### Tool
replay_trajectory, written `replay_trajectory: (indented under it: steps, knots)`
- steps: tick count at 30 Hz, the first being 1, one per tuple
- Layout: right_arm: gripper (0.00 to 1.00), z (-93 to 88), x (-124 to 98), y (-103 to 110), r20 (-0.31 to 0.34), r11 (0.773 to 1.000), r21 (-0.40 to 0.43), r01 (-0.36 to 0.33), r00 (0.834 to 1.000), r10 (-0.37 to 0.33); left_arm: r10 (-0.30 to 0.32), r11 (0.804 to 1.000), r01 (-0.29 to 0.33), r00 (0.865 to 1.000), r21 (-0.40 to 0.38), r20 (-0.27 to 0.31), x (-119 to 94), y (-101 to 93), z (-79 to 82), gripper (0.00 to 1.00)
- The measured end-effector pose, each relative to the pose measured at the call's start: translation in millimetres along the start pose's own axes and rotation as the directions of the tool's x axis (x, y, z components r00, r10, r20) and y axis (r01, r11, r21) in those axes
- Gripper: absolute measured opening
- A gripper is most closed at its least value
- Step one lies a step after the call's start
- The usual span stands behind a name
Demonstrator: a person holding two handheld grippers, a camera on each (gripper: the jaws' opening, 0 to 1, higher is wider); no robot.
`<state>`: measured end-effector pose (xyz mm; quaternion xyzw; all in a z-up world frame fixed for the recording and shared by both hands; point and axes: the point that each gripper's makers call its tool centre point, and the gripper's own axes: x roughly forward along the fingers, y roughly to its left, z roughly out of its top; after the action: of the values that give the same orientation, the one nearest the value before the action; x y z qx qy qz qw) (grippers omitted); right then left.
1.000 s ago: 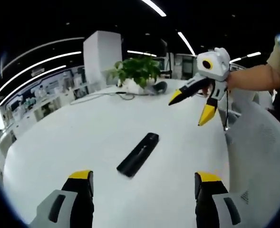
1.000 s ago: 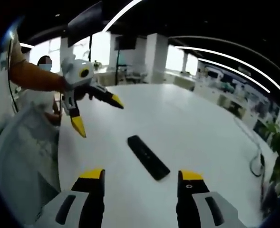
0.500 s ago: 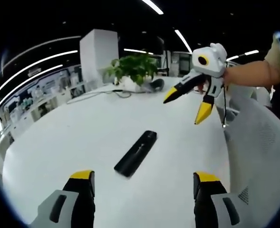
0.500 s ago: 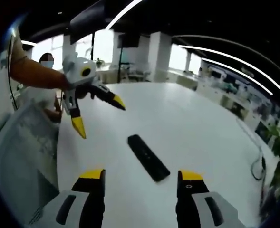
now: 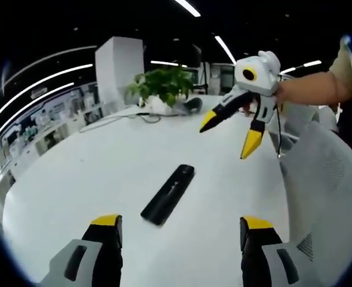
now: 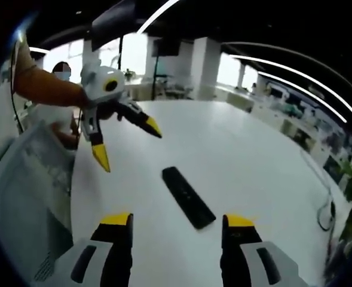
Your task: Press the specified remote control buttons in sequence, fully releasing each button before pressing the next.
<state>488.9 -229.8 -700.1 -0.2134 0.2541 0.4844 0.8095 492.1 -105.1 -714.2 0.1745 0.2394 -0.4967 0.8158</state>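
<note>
Two yellow-tipped grippers hover over a white table, both with jaws spread wide and holding nothing. In the left gripper view, the left gripper rises from the bottom edge of the frame, its two black jaws standing well apart on either side of a black remote control that lies flat on the table just above them, near the centre of the frame and running diagonally from lower left to upper right. The right gripper enters the same view at upper right, raised in the air above the table and clear of the remote, a hand and bare forearm behind it. A potted green plant stands at the far edge of the table, top centre, with a cable trailing beside it, and the mesh back of a white chair curves along the right side. In the right gripper view, the right gripper frames the remote control from the bottom edge, the device lying at the centre of the frame and apart from both jaws, while the left gripper hangs open in the air at upper left, held by an outstretched arm. Ceiling light strips arc across the dark office behind.
</note>
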Motion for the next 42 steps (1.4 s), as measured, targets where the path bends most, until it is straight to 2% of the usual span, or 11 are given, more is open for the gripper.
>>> replay_trajectory:
  steps: [14, 37, 42]
  knots:
    - [0.54, -2.0, 2.5, -1.4, -0.014, 1.0, -0.02, -0.009, 1.0, 0.009, -0.015, 1.0, 0.014, 1.0, 0.014, 0.003, 3.6, 0.7, 2.3, 0.77]
    - [0.52, -6.5, 8.7, -8.7, -0.044, 0.999, -0.041, -0.02, 0.999, 0.019, -0.017, 1.0, 0.017, 1.0, 0.016, -0.01, 8.4, 9.3, -1.2, 0.76]
    - [0.48, -9.3, 11.4, -11.7, -0.06, 0.998, -0.059, -0.026, 0.998, 0.022, -0.019, 1.0, 0.019, 1.0, 0.019, -0.017, 10.4, 12.0, -2.9, 0.75]
